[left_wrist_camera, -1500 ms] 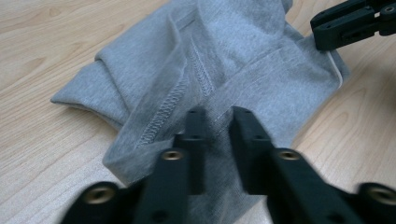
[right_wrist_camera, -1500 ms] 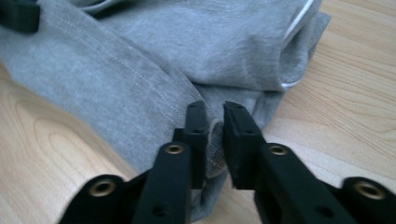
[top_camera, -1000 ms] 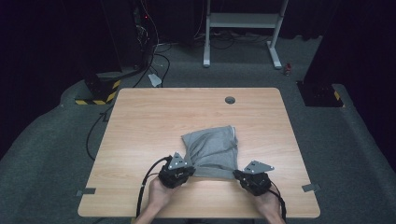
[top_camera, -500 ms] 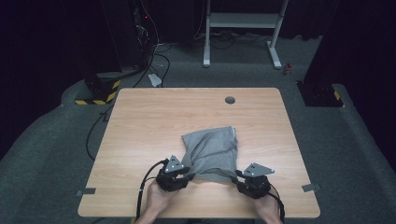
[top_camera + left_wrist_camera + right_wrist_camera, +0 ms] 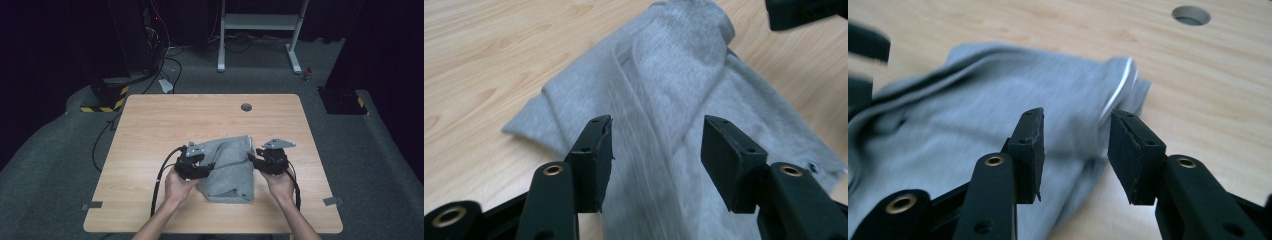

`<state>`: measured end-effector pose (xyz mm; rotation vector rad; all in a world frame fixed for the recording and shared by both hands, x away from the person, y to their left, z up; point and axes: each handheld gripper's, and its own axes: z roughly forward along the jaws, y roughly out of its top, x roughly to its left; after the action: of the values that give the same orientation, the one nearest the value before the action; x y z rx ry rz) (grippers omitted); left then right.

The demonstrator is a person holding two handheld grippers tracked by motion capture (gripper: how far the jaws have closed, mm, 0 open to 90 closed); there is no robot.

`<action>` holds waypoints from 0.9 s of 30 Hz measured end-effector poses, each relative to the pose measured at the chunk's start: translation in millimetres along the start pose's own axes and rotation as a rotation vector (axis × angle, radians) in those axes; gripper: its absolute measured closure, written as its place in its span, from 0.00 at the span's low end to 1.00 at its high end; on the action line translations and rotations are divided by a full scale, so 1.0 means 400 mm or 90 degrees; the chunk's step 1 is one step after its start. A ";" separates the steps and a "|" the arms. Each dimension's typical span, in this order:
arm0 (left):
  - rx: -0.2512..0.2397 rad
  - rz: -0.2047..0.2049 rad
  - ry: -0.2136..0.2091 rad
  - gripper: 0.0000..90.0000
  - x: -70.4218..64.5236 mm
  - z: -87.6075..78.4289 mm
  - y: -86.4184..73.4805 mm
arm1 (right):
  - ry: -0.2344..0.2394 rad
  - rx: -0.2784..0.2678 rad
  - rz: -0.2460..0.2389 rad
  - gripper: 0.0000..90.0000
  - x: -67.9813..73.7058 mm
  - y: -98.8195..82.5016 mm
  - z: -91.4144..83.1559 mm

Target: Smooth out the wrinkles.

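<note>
Surface: pale wooden table [image 5: 150, 125] with a round cable hole [image 5: 246, 107].
Room: dark, grey carpet [image 5: 380, 165], white metal stand [image 5: 260, 22] behind.
Cloth: folded grey fabric garment [image 5: 231, 170] lying mid-table, toward the near edge.
Left gripper [image 5: 196, 167]: jaws just opened, apart, gripping nothing.
Right gripper [image 5: 264, 160]: same.

1. The folded garment [image 5: 227, 167] lies on the worktop [image 5: 150, 125], lower centre of the frame.
2. The left hand-held gripper [image 5: 200, 169] sits at the garment's left edge.
3. The right hand-held gripper [image 5: 256, 159] sits at its right edge.
4. A round hole [image 5: 246, 107] lies in the worktop above the garment, well apart.
</note>
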<state>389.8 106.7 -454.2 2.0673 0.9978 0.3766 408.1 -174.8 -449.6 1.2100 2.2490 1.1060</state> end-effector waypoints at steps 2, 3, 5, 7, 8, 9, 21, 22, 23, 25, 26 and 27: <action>0.008 -0.001 0.004 0.51 -0.001 0.020 0.013 | -0.007 0.006 0.016 0.63 -0.007 0.028 0.022; 0.012 0.002 0.007 0.51 -0.001 0.029 0.019 | -0.009 0.009 0.020 0.62 -0.007 0.037 0.030; 0.021 0.005 0.014 0.52 0.001 0.046 0.026 | -0.019 0.022 0.024 0.61 -0.008 0.058 0.055; 0.024 0.004 0.024 0.55 0.003 0.060 0.031 | -0.025 0.033 0.033 0.61 -0.010 0.069 0.075; 0.024 0.000 0.023 0.57 0.006 0.065 0.031 | -0.027 0.039 0.035 0.61 -0.011 0.073 0.086; 0.025 -0.007 0.020 0.58 0.008 0.069 0.031 | -0.030 0.047 0.036 0.61 -0.012 0.075 0.096; 0.042 -0.009 -0.026 0.96 0.032 0.078 0.023 | -0.018 0.057 0.004 0.96 0.007 0.075 0.098; 0.040 -0.011 -0.031 0.97 0.032 0.073 0.023 | -0.017 0.050 -0.007 0.96 0.013 0.074 0.088; 0.038 -0.010 -0.036 0.97 0.033 0.066 0.023 | -0.015 0.041 -0.017 0.96 0.019 0.071 0.078; 0.030 -0.009 -0.044 0.97 0.032 0.053 0.023 | -0.010 0.030 -0.040 0.97 0.032 0.063 0.059; 0.025 -0.008 -0.050 0.97 0.031 0.046 0.021 | -0.010 0.025 -0.049 0.97 0.039 0.056 0.049; 0.021 -0.006 -0.052 0.97 0.030 0.038 0.020 | -0.009 0.019 -0.059 0.97 0.045 0.049 0.040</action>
<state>410.2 104.7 -458.9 2.0898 0.9705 0.2699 418.4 -145.9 -443.7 1.1091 2.2946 1.0299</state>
